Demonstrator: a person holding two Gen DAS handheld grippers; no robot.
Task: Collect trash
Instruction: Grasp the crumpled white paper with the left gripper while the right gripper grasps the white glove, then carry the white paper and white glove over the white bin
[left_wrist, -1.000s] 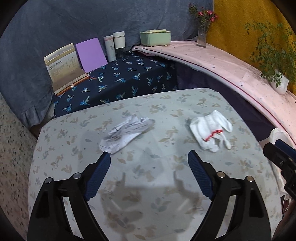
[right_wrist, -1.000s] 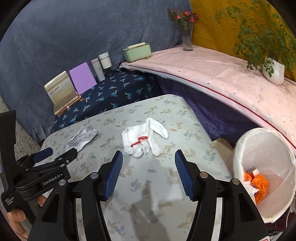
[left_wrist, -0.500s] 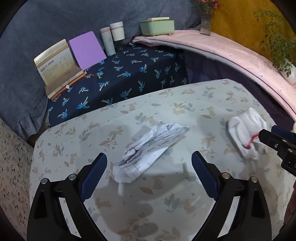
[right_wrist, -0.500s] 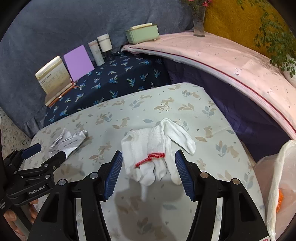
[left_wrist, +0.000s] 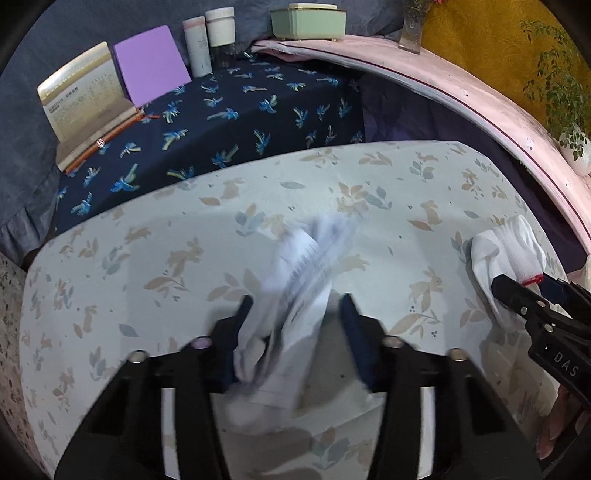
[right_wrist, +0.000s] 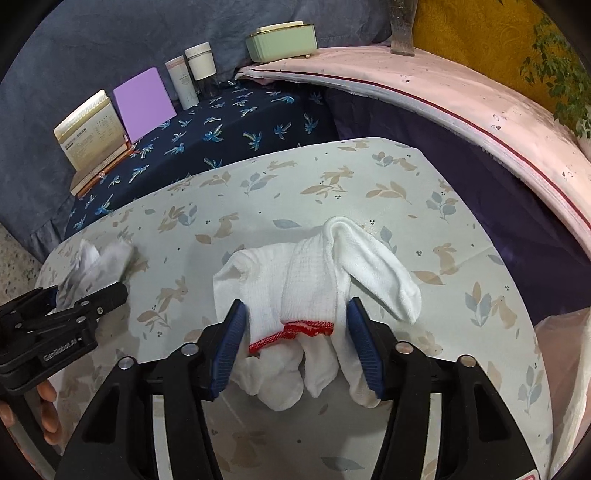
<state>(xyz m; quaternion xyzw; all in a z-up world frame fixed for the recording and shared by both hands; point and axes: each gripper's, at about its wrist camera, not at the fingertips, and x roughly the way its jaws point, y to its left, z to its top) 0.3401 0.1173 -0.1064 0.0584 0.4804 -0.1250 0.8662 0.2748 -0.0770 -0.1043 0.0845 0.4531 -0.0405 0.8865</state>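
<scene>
A crumpled white printed paper (left_wrist: 295, 291) lies on the leaf-patterned table (left_wrist: 147, 258), blurred with motion. My left gripper (left_wrist: 295, 306) straddles it with its jaws partly closed around it. It also shows in the right wrist view (right_wrist: 92, 269), with the left gripper (right_wrist: 88, 295) over it. A white knit glove with a red cuff (right_wrist: 314, 284) lies on the table. My right gripper (right_wrist: 295, 321) straddles its cuff, jaws narrowed and touching its sides. The glove also shows in the left wrist view (left_wrist: 506, 254).
A white trash bag (right_wrist: 569, 369) stands off the table's right edge. Behind the table, a dark blue patterned surface (left_wrist: 221, 122) holds books (left_wrist: 85, 107), a purple pad (left_wrist: 151, 70) and bottles (left_wrist: 210, 37). A pink ledge (right_wrist: 443, 92) curves to the right.
Both grippers have moved forward and down onto their objects. The left jaws have closed in around the paper, the right jaws around the glove's cuff.
</scene>
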